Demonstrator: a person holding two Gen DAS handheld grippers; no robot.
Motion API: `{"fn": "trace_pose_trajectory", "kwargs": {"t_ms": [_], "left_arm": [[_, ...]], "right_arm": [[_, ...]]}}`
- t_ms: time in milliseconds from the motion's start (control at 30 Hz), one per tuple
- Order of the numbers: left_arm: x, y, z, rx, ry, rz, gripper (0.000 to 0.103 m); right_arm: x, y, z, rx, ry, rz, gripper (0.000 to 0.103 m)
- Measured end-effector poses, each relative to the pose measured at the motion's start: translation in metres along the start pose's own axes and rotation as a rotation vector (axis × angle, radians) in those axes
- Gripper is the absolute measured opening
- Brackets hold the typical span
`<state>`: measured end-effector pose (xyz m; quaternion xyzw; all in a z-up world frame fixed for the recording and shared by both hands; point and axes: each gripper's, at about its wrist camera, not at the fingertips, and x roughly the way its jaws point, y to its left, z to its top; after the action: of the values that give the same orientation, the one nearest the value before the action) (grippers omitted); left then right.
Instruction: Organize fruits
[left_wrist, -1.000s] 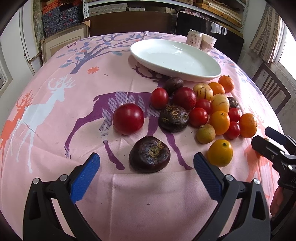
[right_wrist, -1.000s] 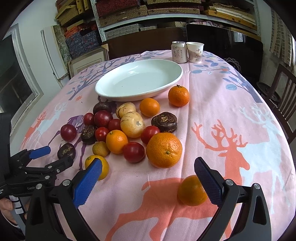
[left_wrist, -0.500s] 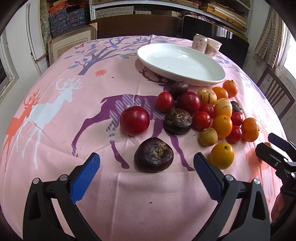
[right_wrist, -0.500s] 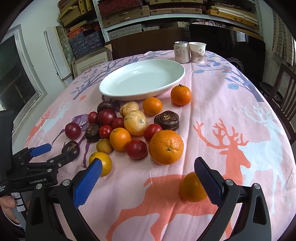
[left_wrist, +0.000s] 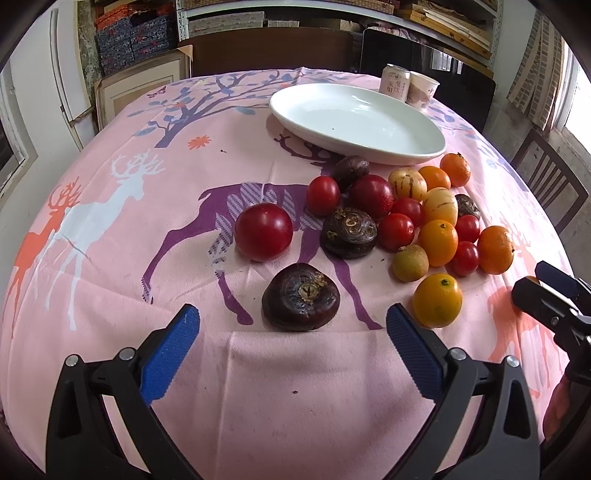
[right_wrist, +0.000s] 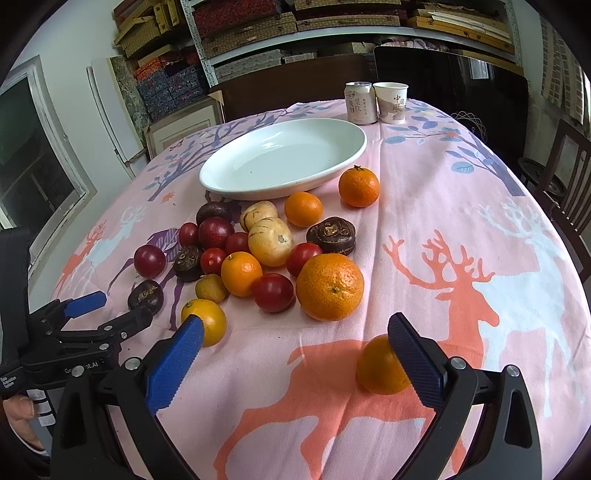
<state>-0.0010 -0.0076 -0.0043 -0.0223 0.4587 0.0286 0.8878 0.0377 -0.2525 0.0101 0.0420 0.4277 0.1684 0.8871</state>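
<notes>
Pink deer-print surface (left_wrist: 110, 229), white plate (right_wrist: 284, 162) at the back, fruit pile in front of it. Left tool (left_wrist: 293, 332) is spread wide, dark purple fruit (left_wrist: 301, 302) just ahead between its tips. Right tool (right_wrist: 295, 343) also wide, small orange (right_wrist: 380, 365) touching its right finger (right_wrist: 415, 360)

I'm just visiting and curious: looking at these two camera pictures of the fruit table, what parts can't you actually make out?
- Orange, right wrist view: its right side is hidden behind the right gripper finger.
- Can and paper cup: print too small to read in either view.
- Small dark fruit, left wrist view: mostly hidden behind the yellow striped fruit.
- Left gripper: its handle is cut off by the bottom edge.
</notes>
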Motion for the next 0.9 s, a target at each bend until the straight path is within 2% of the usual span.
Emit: {"fn": "trace_pose_trajectory", "kwargs": {"t_ms": [900], "left_arm": [[-0.0028,-0.0035,-0.0024,0.004,0.002,-0.012,0.099]], "right_arm": [[-0.0006,-0.0002,-0.0014,-0.003,-0.002,0.001,0.100]]}}
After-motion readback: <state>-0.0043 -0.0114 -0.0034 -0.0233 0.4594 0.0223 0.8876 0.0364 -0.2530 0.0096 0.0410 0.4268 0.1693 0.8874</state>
